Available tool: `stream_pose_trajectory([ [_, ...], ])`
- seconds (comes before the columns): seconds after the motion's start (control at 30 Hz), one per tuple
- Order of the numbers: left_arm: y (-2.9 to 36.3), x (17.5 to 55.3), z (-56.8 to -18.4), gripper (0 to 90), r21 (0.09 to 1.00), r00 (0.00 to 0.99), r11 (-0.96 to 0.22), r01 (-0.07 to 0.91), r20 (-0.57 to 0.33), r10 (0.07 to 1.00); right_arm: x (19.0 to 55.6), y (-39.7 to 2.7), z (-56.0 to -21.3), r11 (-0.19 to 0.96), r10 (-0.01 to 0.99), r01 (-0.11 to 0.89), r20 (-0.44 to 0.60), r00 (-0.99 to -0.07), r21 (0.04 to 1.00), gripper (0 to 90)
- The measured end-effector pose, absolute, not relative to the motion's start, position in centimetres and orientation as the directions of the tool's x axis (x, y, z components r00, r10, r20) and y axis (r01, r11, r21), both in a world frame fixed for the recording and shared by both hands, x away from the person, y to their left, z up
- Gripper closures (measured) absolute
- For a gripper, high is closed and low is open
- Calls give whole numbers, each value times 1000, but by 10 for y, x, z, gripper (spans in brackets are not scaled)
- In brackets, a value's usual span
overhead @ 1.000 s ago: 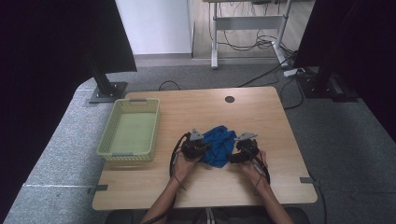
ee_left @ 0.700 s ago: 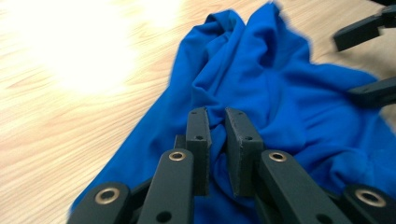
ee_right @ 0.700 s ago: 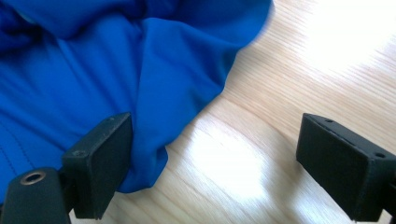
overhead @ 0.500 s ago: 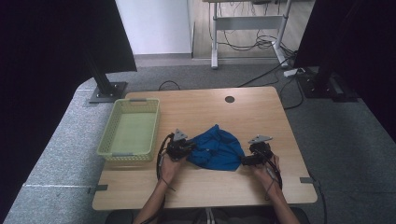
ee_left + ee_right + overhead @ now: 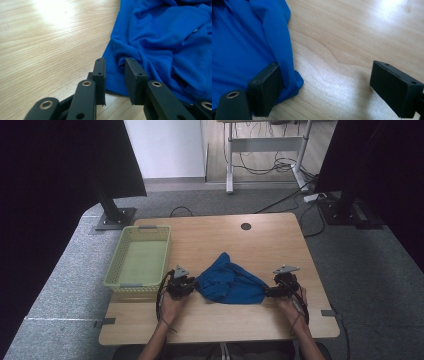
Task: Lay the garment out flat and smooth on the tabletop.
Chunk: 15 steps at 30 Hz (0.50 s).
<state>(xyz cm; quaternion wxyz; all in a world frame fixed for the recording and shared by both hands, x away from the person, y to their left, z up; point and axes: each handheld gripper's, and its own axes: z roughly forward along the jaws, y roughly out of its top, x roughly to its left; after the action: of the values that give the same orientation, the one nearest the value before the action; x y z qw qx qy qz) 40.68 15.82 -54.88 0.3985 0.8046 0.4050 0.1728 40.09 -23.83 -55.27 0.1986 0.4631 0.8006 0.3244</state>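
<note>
Setting: a pale wood-grain table [image 5: 215, 320] on grey carpet, dark screens at the left and right of the high view, a desk frame with trailing cables at the upper centre. Item one: a blue garment [image 5: 227, 282], soft knit cloth, lying crumpled in the lower centre of the table between the two tools; a peak of fabric points toward the far edge, and a stitched hem runs along its near left border. Item two: a light green slatted basket [image 5: 117, 270] at the left of the table, nothing in it, well apart from the cloth. Item three: the left gripper [image 5: 113, 75], at the cloth's left edge; its jaws stand only narrowly apart with the hemmed edge lying between them, the right jaw touching a fold, the cloth not visibly pinched. Item four: the right gripper [image 5: 325, 86], at the cloth's right corner; jaws wide apart, the left jaw resting against the folded corner, the other over bare wood. Handling estimate: light, limp and yielding; it will drape, stretch and sag rather than keep any shape, and carries no risk of breakage. The knit looks matte and should hold well between flat pads, though one thin layer could slide free. Best hold: the doubled hem or a folded corner, taken deep in the jaws, one point on each side so the cloth spreads between them.
</note>
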Motion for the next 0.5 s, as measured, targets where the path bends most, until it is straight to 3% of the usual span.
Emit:
stream_pose_trajectory([
  [0.27,155,403,-529,602,822,602,-324,469,-28,798,402,-207,-532,384,807,539,11,-591,749,141],
  [0.43,144,412,-543,580,744,607,-427,515,35,794,408,-171,-521,414,737,492,36,-675,766,173],
  [0.5,145,415,-547,571,745,600,-413,524,21,799,411,-153,-518,441,701,469,33,-713,765,190],
])
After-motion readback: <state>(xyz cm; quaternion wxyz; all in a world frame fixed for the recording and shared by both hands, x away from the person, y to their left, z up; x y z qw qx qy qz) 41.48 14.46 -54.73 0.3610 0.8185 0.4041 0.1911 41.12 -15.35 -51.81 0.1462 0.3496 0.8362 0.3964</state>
